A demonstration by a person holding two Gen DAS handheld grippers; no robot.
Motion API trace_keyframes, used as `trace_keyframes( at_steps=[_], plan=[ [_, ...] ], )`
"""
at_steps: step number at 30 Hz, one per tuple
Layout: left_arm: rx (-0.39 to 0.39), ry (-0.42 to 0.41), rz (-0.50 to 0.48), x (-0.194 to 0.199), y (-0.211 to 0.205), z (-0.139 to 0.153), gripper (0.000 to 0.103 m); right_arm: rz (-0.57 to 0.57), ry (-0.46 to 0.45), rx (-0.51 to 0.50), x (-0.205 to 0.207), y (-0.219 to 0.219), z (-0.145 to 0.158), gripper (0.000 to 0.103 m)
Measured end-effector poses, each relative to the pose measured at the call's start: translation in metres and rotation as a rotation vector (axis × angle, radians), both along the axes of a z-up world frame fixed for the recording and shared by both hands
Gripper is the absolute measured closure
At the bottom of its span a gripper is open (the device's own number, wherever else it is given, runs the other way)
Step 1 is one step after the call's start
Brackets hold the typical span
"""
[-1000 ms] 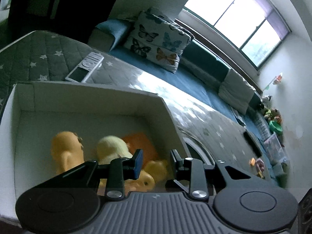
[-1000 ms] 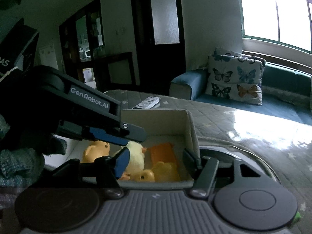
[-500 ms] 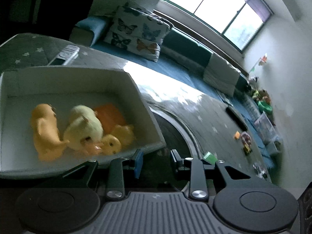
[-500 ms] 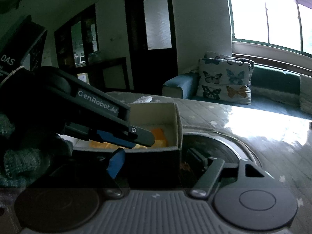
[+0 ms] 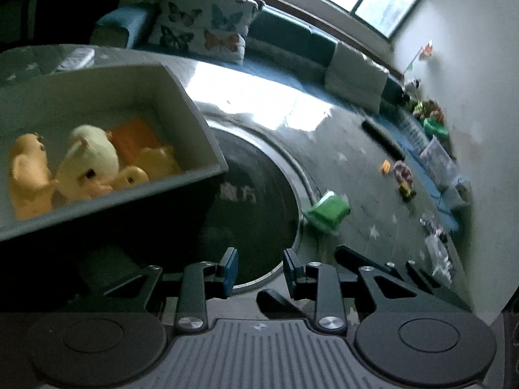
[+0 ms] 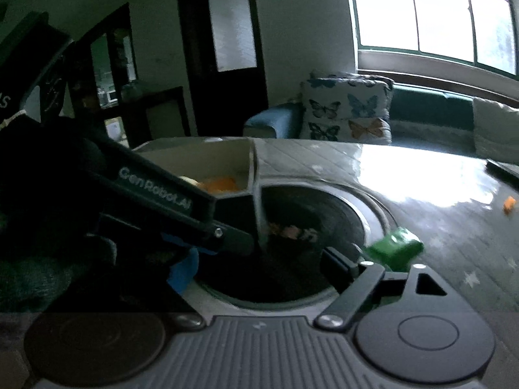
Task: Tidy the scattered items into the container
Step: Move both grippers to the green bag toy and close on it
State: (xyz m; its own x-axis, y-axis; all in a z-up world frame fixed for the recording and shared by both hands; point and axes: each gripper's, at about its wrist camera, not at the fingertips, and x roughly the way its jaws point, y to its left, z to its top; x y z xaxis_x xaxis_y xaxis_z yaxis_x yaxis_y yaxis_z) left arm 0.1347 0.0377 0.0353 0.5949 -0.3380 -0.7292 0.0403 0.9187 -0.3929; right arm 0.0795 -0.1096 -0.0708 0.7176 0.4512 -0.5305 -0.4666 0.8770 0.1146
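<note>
- Both jaws stand open and empty: left gripper (image 5: 259, 270), right gripper (image 6: 259, 264).
- White box (image 5: 194, 120) holds yellow and orange toys (image 5: 87, 159).
- Green block (image 5: 328, 211) lies on the tabletop (image 5: 340, 136), beside the dark round inset.

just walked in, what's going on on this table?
A person with two handheld grippers is tidying toys into a white box, which already holds several yellow and orange soft toys. Both grippers sit low beside it with nothing between their fingers: the left gripper is open, and so is the right gripper. A green block still lies outside on the table, past a round dark inset, with smaller toys farther off.
</note>
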Motion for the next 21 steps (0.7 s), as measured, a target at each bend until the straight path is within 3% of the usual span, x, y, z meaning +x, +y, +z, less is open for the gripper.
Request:
trace_keyframes(
  at_steps=[21],
  plan=[
    [0.002, 0.017, -0.102, 0.048, -0.051, -0.012, 0.07, -0.207, 0.082, -0.012, 0.037, -0.067, -0.045, 0.018]
  ],
)
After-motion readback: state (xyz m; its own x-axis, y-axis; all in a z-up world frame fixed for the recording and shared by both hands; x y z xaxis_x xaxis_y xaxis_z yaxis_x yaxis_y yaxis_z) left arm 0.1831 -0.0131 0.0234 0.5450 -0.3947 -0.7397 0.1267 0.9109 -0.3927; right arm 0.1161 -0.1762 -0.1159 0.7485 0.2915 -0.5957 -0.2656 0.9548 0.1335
